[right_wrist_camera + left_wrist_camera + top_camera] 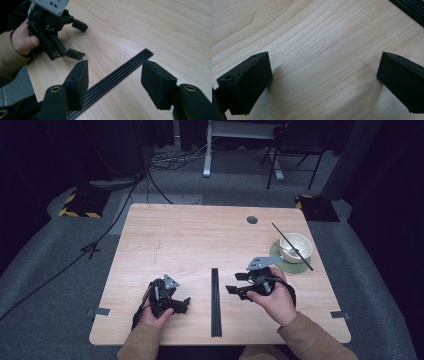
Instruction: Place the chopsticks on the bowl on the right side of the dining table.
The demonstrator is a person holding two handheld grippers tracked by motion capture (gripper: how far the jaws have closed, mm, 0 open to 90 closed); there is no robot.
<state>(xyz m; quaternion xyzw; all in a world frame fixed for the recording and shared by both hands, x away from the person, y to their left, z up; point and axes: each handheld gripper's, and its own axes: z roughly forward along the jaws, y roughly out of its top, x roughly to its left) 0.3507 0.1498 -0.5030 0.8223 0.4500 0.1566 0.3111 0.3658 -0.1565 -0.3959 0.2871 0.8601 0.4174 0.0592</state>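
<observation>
In the high view, your right gripper sits right of centre, angled left toward the black chopsticks lying lengthwise at lower centre, while your left gripper rests low at lower left. The left gripper view shows its jaws spread over bare table. In the right gripper view, jaws stand apart, empty, above the chopsticks.

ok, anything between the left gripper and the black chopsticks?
Nothing: bare wood of the table separates the left gripper from the black chopsticks, in the high view.
</observation>
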